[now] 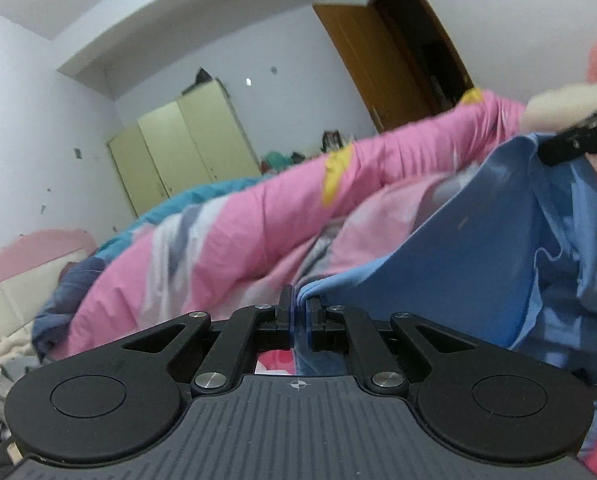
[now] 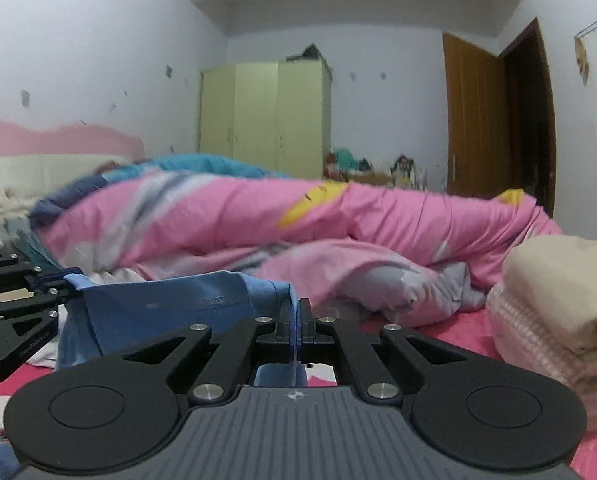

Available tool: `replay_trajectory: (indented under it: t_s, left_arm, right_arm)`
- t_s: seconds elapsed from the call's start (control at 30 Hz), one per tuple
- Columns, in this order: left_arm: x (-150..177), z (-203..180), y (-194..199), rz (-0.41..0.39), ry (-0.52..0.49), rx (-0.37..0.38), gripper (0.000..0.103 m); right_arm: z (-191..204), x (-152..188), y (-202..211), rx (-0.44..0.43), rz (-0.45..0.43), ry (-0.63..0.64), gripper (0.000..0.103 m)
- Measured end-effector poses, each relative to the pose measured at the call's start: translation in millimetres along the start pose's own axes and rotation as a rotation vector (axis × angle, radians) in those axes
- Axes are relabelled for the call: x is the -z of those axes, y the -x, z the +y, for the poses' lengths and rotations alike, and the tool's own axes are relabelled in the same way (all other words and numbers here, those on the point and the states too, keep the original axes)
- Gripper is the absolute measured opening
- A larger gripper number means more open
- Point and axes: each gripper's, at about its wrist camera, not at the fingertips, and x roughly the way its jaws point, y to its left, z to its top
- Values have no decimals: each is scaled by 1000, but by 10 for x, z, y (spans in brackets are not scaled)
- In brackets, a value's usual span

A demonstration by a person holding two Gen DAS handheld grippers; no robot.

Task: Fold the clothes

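A blue garment point(image 1: 458, 256) hangs stretched between both grippers above the bed. In the left wrist view my left gripper point(image 1: 298, 314) is shut on one corner of its edge, and the cloth runs up and right to my right gripper point(image 1: 570, 146), which pinches the other corner. In the right wrist view my right gripper point(image 2: 294, 320) is shut on the blue garment point(image 2: 166, 300), and the cloth runs left to my left gripper point(image 2: 64, 280). The garment's lower part drapes down out of sight below the grippers.
A rumpled pink quilt point(image 2: 298, 216) lies across the bed behind the garment. A stack of folded cream and pink clothes point(image 2: 558, 296) sits at the right. A green wardrobe point(image 2: 264, 116) and a brown door point(image 2: 474, 116) stand at the far wall.
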Motion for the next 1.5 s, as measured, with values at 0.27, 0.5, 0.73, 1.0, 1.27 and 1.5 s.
replay_trajectory:
  t_s: [0.27,0.5,0.73,1.0,1.27,1.5]
  left_arm:
    - [-3,-149,-1402,115,-70,-18,4]
    - [321,-409,-2517,301,-66,38,7]
    - [662,-467,-2830,471,-1,141,19]
    - [400,112,-2143,441,124,106,54]
    - [240,434,-1006,421,202,235,72]
    - [711,145,-579,553,186,301,83]
  right_arm:
    - [-275,-72,-1470,38,82,76,0]
    - [-462,351,-2732,61,265,108,0]
    - [-675,826,-3283,27,461,22,4]
    - [-1010,451,-2623,-11,466,-171,51]
    - [-770,317,-1336,-209,428,-318,52]
    - [-681,651,-992,-40,469,-314,52]
